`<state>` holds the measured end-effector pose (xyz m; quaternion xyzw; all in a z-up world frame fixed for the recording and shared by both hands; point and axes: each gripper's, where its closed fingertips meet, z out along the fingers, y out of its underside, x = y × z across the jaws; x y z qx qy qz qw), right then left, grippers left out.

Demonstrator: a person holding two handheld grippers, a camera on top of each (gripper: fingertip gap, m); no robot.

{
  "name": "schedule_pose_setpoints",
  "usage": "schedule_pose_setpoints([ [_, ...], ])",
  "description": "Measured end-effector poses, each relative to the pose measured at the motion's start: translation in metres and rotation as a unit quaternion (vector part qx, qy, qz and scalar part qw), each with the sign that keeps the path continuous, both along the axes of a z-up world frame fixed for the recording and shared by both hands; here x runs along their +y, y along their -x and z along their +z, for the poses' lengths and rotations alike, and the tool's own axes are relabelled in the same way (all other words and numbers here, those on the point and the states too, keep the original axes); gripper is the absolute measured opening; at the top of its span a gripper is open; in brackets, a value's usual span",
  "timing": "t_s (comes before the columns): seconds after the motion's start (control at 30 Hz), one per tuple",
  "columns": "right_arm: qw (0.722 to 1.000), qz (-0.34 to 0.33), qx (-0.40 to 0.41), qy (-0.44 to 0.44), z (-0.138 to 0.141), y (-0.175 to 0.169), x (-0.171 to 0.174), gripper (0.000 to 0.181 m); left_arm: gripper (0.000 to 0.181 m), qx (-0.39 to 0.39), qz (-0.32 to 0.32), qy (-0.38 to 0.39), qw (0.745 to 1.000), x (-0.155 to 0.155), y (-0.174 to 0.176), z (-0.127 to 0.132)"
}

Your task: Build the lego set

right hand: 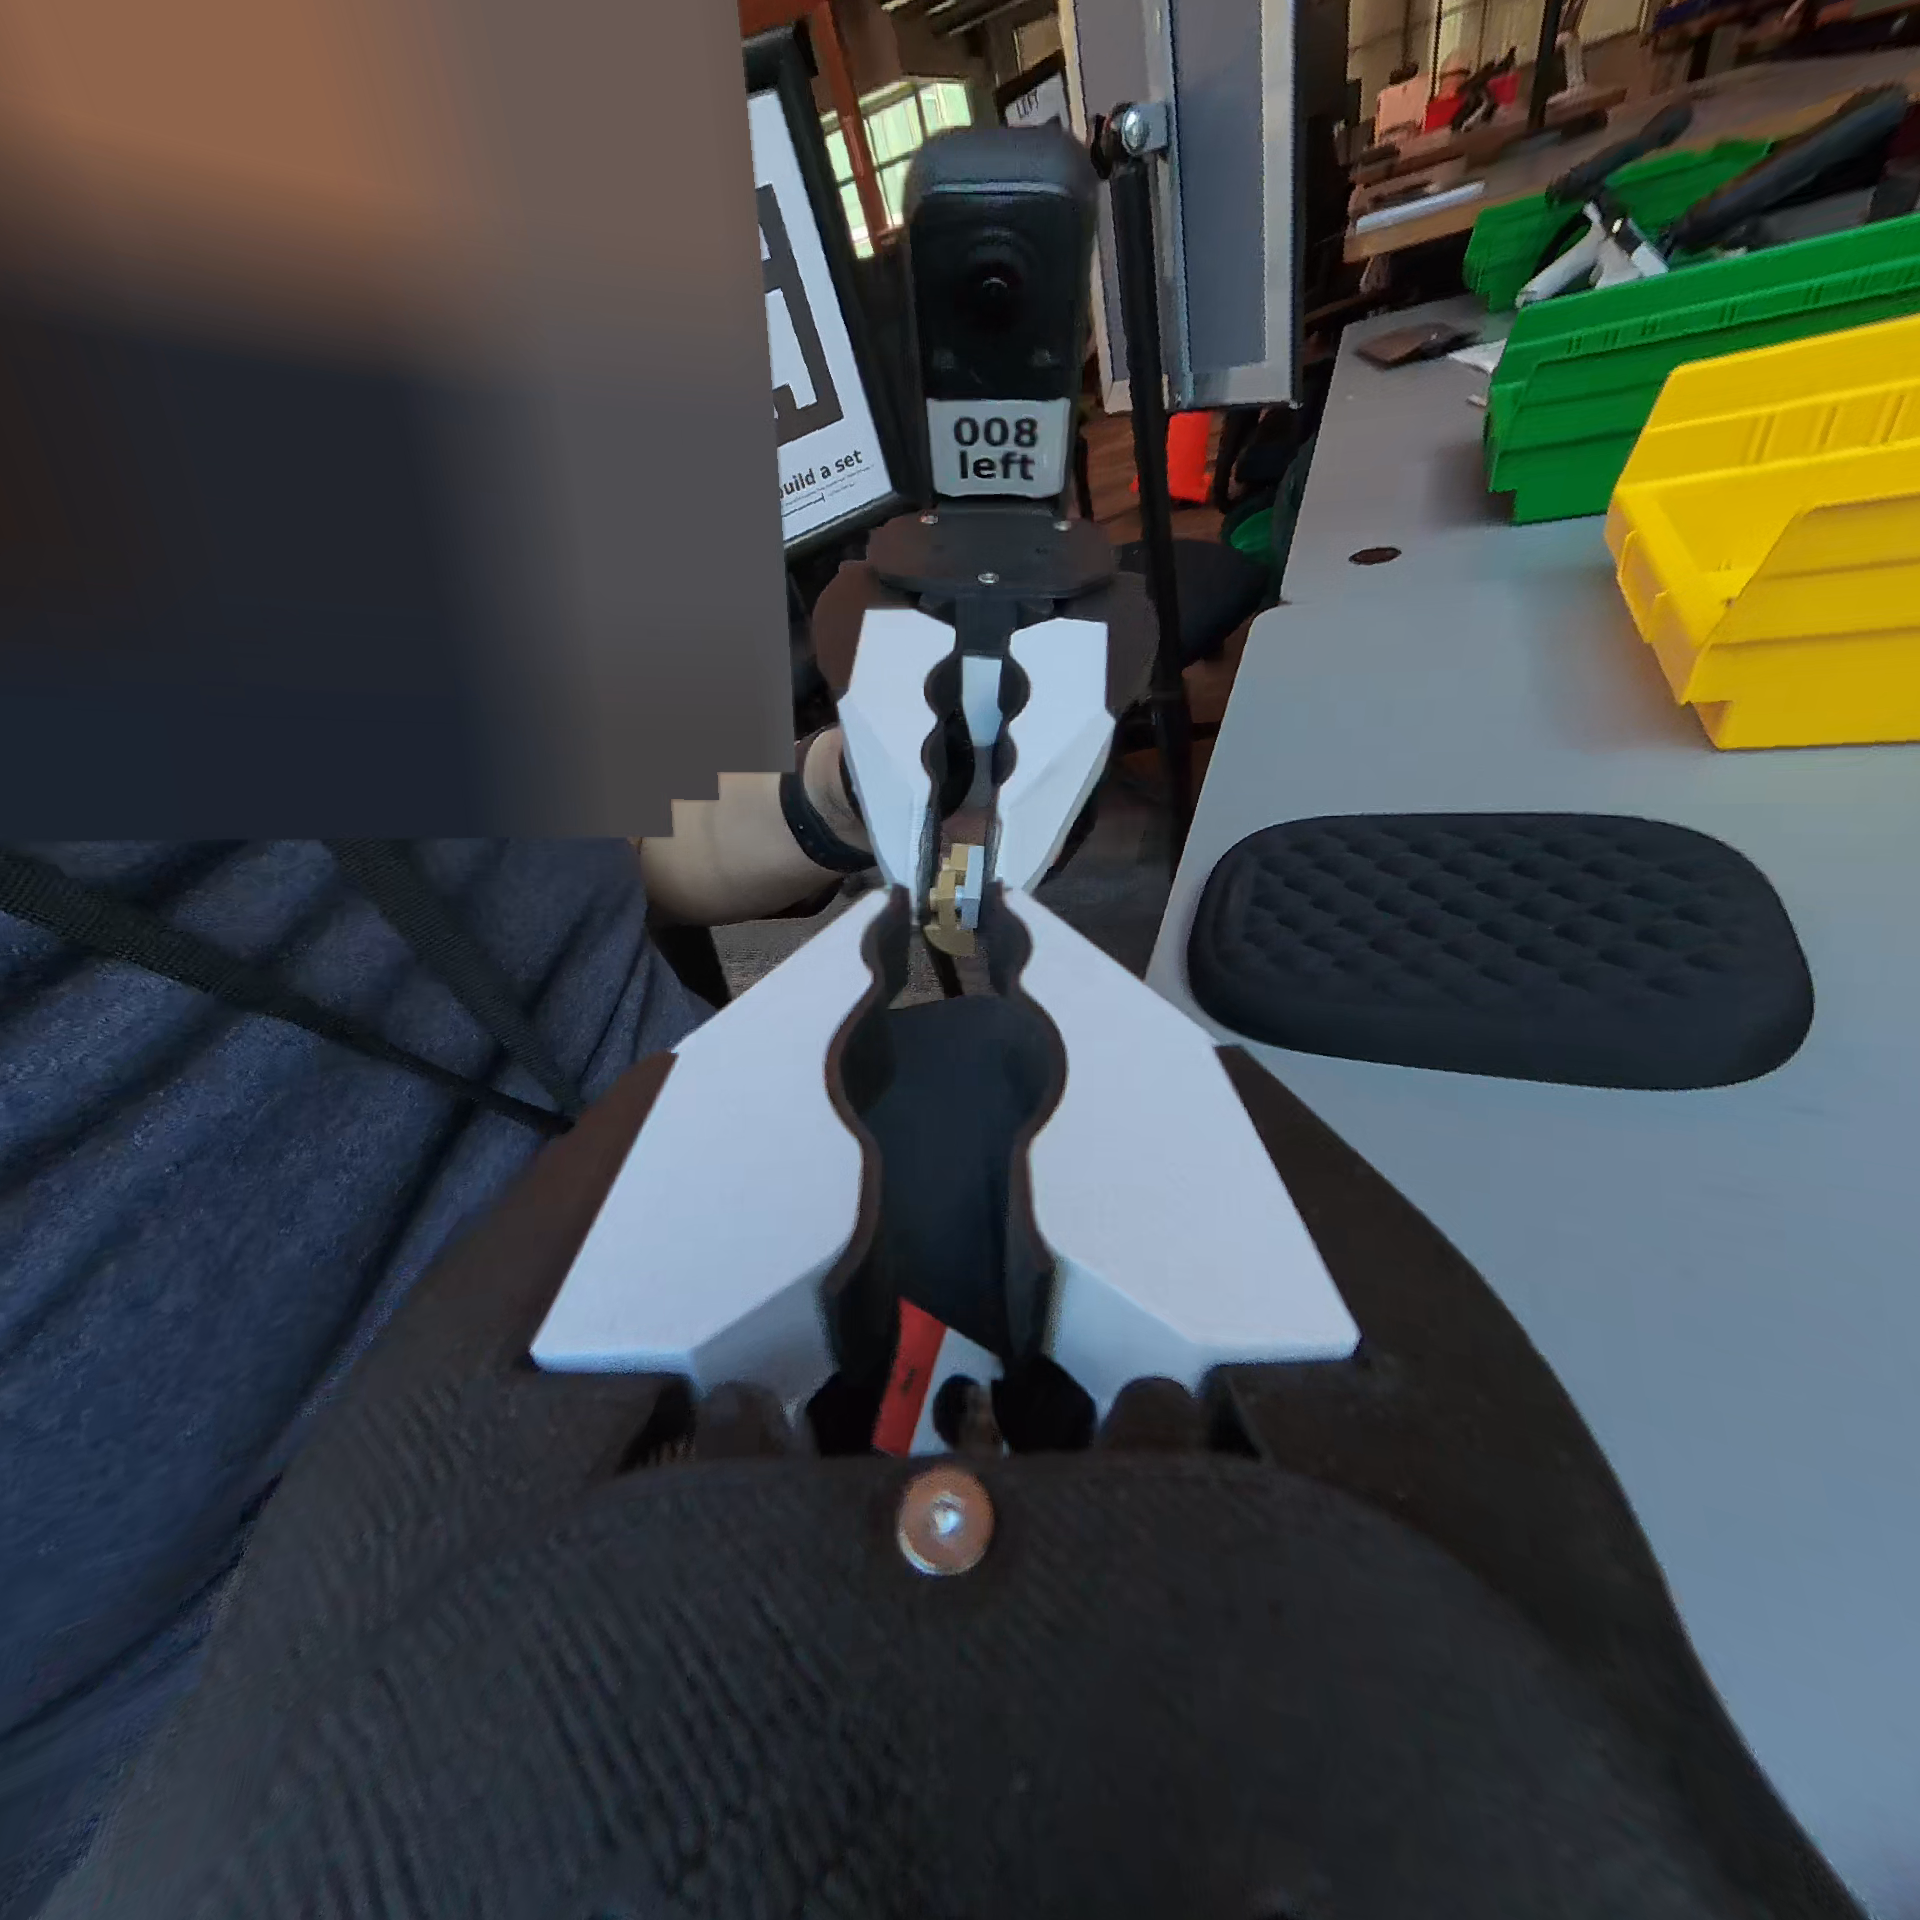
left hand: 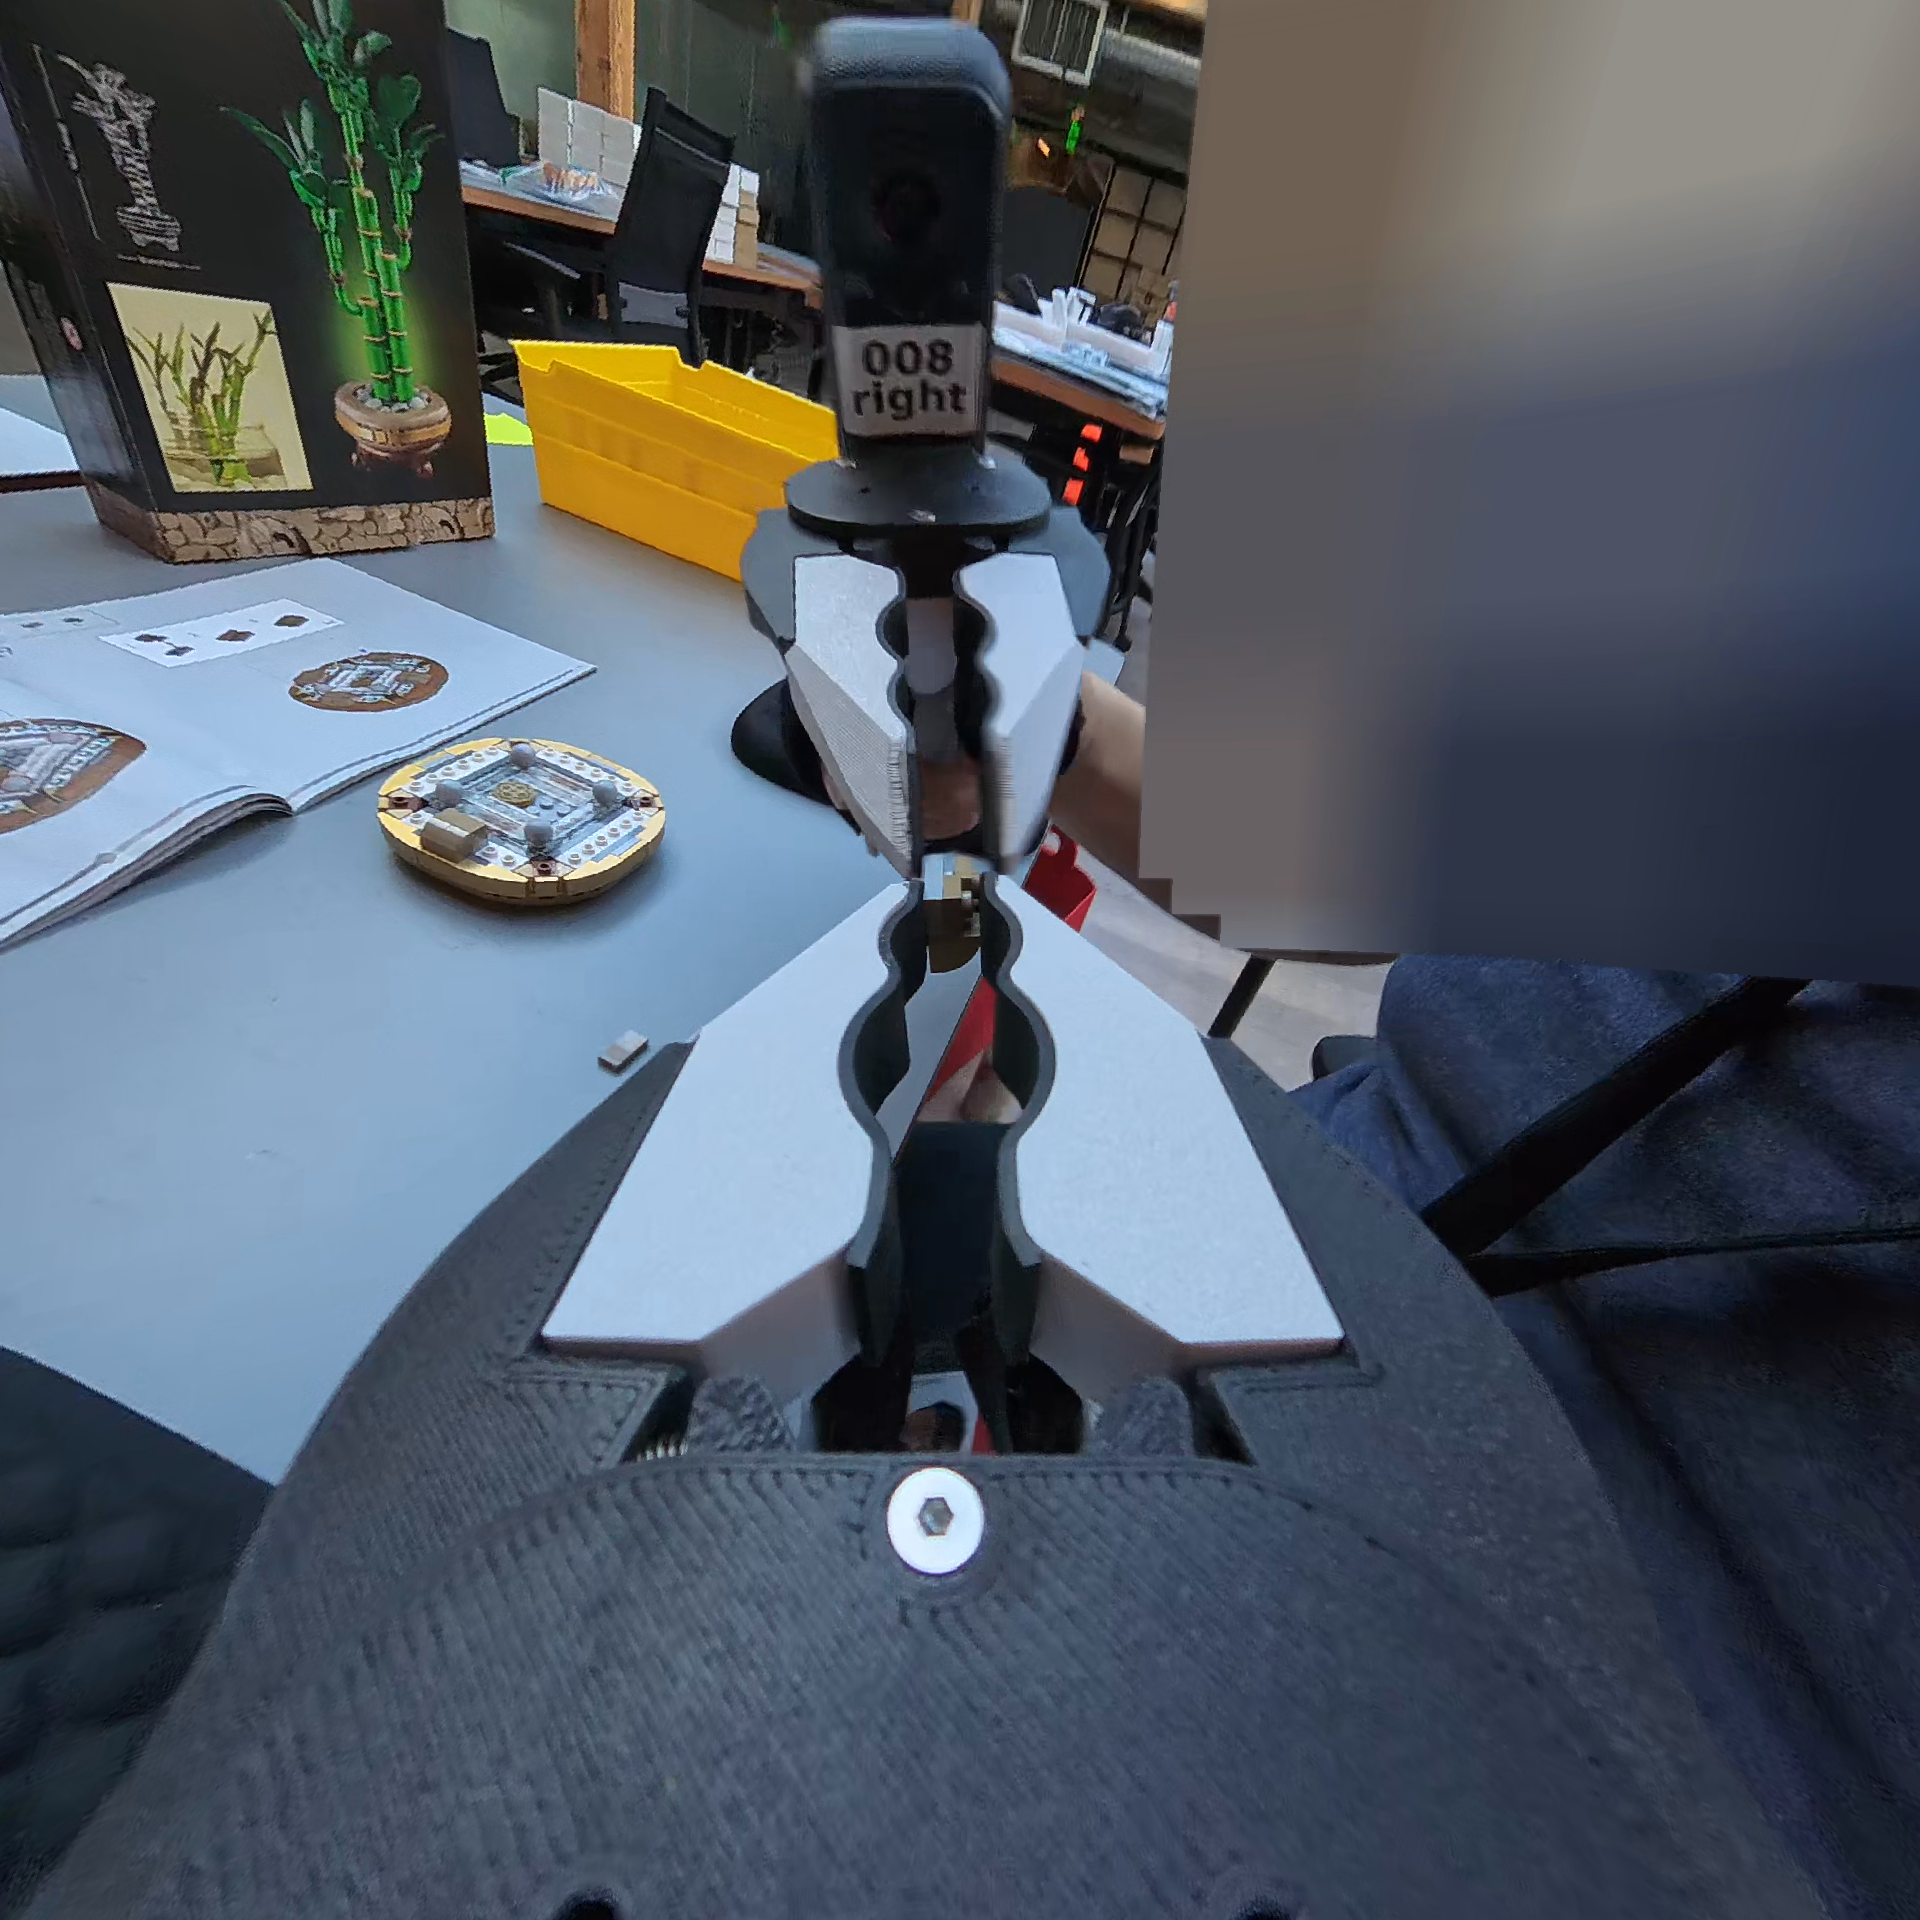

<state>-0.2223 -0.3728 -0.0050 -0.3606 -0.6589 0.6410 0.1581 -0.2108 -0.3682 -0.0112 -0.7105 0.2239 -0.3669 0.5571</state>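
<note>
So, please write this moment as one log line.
left gripper: shut on tan piece | right gripper: shut on it too | base: on table

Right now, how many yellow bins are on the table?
1 for sure: a yellow bin at the table's far side, beside the set's box. It looks like nested bins; how many is unclear.

White labels (left hand: pixel 908 379) on both camera mounts and a sign (right hand: pixel 810 416) bear writing.
</note>
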Motion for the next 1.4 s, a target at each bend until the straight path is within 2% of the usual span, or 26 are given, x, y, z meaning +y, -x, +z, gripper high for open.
schedule_pose_setpoints([
  [0.03,1.000,-0.009,0.019,-0.015,0.001,0.000,0.001,0.025,0.008,-0.016,-0.001,0.005,1.000,0.000,0.001,0.002],
  [0.07,0.998,-0.018,0.042,-0.039,0.003,-0.001,0.000,0.029,0.008,-0.035,-0.004,0.013,0.999,0.000,0.002,0.003],
  [0.23,0.963,-0.090,0.138,-0.212,0.004,0.002,-0.002,0.033,0.008,-0.126,-0.032,0.051,0.990,-0.003,0.007,0.012],
  [0.37,0.924,-0.128,0.183,-0.309,0.008,0.004,-0.005,0.028,0.008,-0.160,-0.045,0.076,0.983,-0.003,0.008,0.012],
  [0.47,0.903,-0.133,0.185,-0.365,0.002,0.007,-0.007,0.021,0.008,-0.171,-0.051,0.088,0.980,-0.002,0.007,0.011],
  [0.6,0.913,-0.126,0.169,-0.350,-0.001,0.009,-0.007,0.016,0.008,-0.159,-0.053,0.092,0.982,-0.002,0.003,0.007],
  [0.93,0.929,-0.121,0.147,-0.317,-0.006,0.009,-0.007,0.015,0.008,-0.112,-0.030,0.071,0.991,-0.002,0.003,0.002],
  [1.3,0.931,-0.129,0.155,-0.304,-0.005,0.009,-0.008,0.015,0.008,-0.094,-0.019,0.049,0.994,-0.003,0.003,0.003],
  [1.4,0.953,-0.116,0.142,-0.242,-0.002,0.006,-0.009,0.017,0.008,-0.085,-0.017,0.042,0.995,-0.004,0.002,0.004],
])
